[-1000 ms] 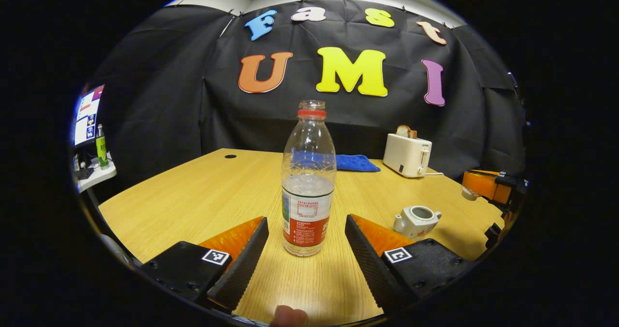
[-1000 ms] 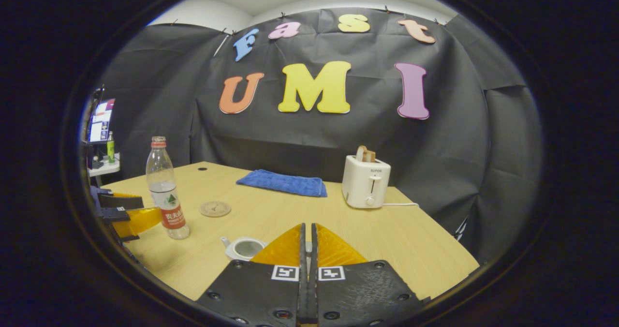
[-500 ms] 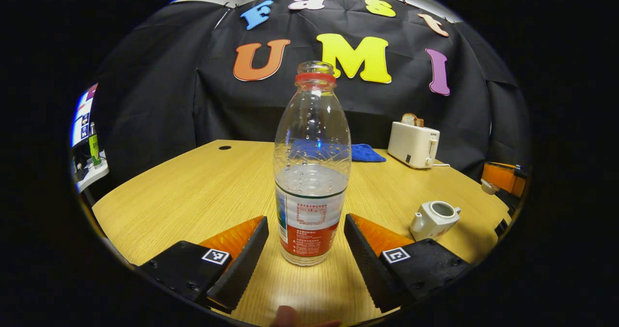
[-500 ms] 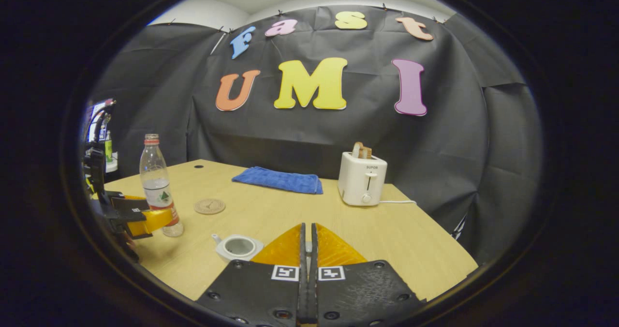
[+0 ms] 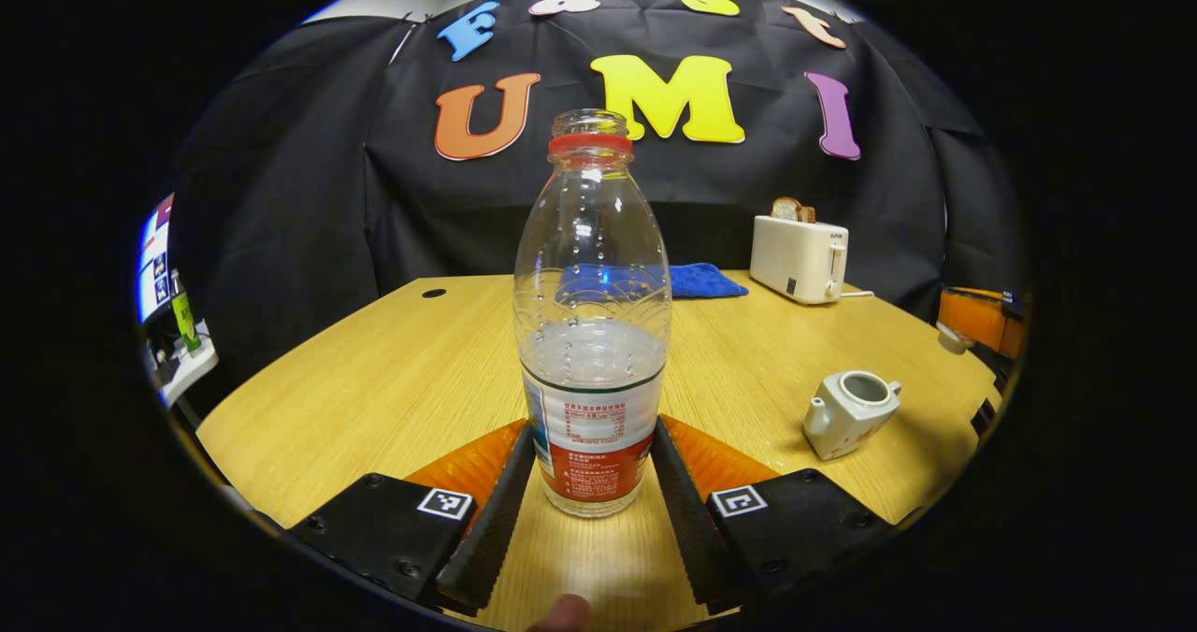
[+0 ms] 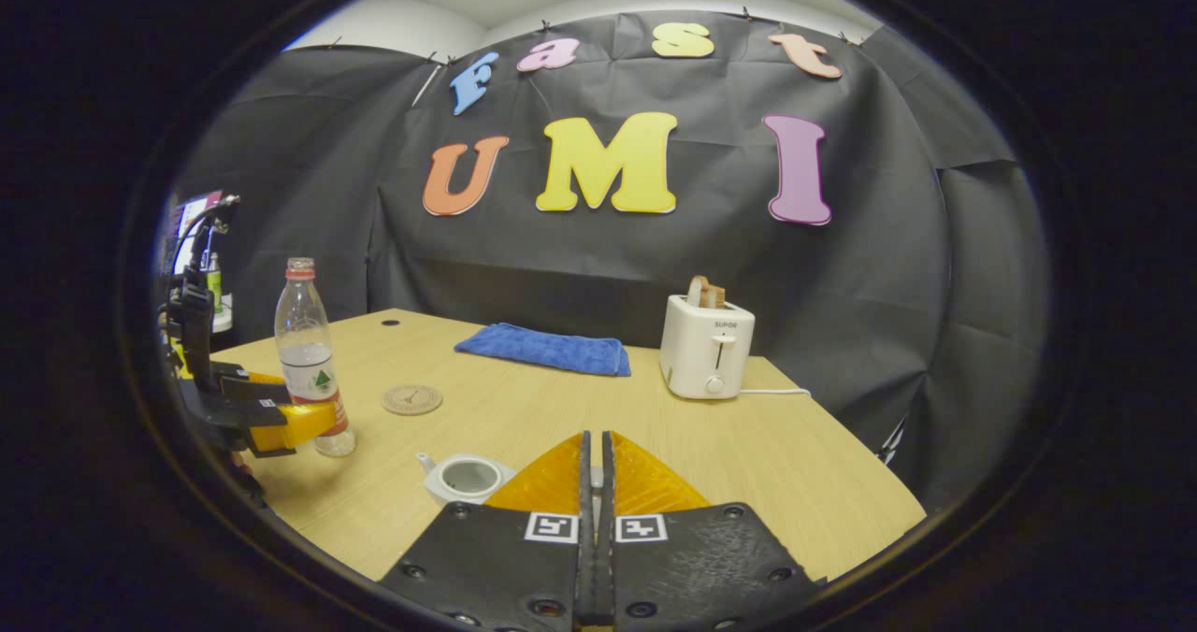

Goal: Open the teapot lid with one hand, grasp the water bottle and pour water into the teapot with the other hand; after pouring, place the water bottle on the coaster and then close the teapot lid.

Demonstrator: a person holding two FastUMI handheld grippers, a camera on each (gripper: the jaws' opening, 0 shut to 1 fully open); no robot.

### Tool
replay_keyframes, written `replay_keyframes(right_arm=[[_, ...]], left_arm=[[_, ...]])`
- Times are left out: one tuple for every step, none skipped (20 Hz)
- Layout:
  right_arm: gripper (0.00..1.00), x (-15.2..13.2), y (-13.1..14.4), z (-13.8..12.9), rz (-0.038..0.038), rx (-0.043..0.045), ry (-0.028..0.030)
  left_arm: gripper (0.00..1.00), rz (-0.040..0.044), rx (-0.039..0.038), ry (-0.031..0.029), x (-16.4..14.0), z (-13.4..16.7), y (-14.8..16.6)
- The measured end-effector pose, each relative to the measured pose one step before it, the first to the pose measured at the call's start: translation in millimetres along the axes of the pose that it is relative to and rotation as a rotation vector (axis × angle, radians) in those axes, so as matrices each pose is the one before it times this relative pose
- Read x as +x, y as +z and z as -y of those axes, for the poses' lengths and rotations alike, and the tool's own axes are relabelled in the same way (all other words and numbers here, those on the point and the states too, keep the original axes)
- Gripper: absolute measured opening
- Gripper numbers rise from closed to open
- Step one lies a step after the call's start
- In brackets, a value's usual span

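I am watching the left hand-held gripper (image 5: 591,492) finish closing: a second ago its fingers were standing wide of the water bottle (image 5: 592,314); now both are pressing on the labelled lower body, the bottle upright on the counter (image 5: 374,389), base down. I am reading this as the grasp being made, with lift and pour next.

The right hand-held gripper (image 6: 595,482) is staying pressed together, and something pale is showing in the slit between its fingers. With the teapot (image 6: 465,476) standing open-mouthed just beside those fingers, I am judging that to be the lid, though I cannot confirm it.

In the left gripper view the teapot (image 5: 851,412) is sitting right of the bottle, apart from it, bare counter between; that is the pouring path. The coaster (image 6: 411,399) is lying just beyond the bottle, unobstructed. The blue cloth (image 6: 544,349) and toaster (image 6: 704,359) are keeping to the back, well clear. The bottle is standing nearer the counter's left edge, so I am favouring a lift up and inward.
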State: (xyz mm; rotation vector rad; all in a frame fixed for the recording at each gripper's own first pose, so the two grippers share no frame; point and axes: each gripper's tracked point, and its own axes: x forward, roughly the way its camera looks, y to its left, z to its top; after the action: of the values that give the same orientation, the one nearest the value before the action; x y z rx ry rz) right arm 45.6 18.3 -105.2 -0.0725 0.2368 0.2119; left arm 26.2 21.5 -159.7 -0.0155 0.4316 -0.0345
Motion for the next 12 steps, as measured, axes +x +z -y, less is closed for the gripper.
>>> replay_keyframes(right_arm=[[0.00, -0.34, 0.42, 0.87, 0.00042, 0.00123, 0.00181], [0.00, -0.49, 0.48, 0.88, 0.00138, 0.00213, 0.00184], [0.00, -1.29, 1.15, 1.07, 0.00202, 0.00121, 0.00200], [0.00, -0.74, 0.82, 2.17, 0.00256, 0.00064, 0.00034], [0.00, -1.22, 1.31, 1.35, 0.00263, -0.00041, 0.00154], [0.00, -2.00, 1.01, 1.55, 0.00244, 0.00073, 0.00087], [0.00, -1.83, -0.01, 1.63, 0.00205, 0.00070, 0.00132], [0.00, -1.26, 0.36, 2.25, 0.00123, 0.00200, 0.00126], [0.00, -0.88, 0.21, 1.86, 0.00136, 0.00224, 0.00089], [0.00, -1.46, -0.64, 1.37, 0.00141, 0.00353, 0.00011], [0.00, -0.76, -0.70, 1.09, -0.00072, 0.00236, 0.00246], [0.00, -0.39, -0.45, 1.17, -0.00203, 0.00080, 0.00204]], left_arm=[[0.77, 0.00529, 0.02449, -0.00101, -2.16, 0.38, 3.35], [0.77, 0.00247, 0.02213, -0.00676, -1.16, 1.30, 1.85], [0.76, -0.00561, 0.02234, -0.00251, -1.19, 1.19, -0.24], [0.76, -0.00377, 0.02858, 0.00584, -1.37, -1.30, 0.35], [0.76, 0.00076, 0.03739, 0.01622, -1.61, -5.32, 1.94], [0.75, 0.00851, 0.04563, 0.02262, -1.81, -6.19, 2.86], [0.80, 0.00834, 0.05395, 0.02413, -0.92, -7.28, 2.56], [0.75, 0.00503, 0.06303, 0.02747, -0.28, -7.57, 2.34], [0.75, 0.00610, 0.06391, 0.03251, -0.23, -8.24, 0.95], [0.75, 0.00182, 0.05910, 0.02822, 0.28, -7.84, 1.69], [0.75, -0.00075, 0.05428, 0.02015, -0.91, -7.11, 0.82], [0.75, -0.00263, 0.05154, 0.01636, 0.42, -5.02, -0.34]])
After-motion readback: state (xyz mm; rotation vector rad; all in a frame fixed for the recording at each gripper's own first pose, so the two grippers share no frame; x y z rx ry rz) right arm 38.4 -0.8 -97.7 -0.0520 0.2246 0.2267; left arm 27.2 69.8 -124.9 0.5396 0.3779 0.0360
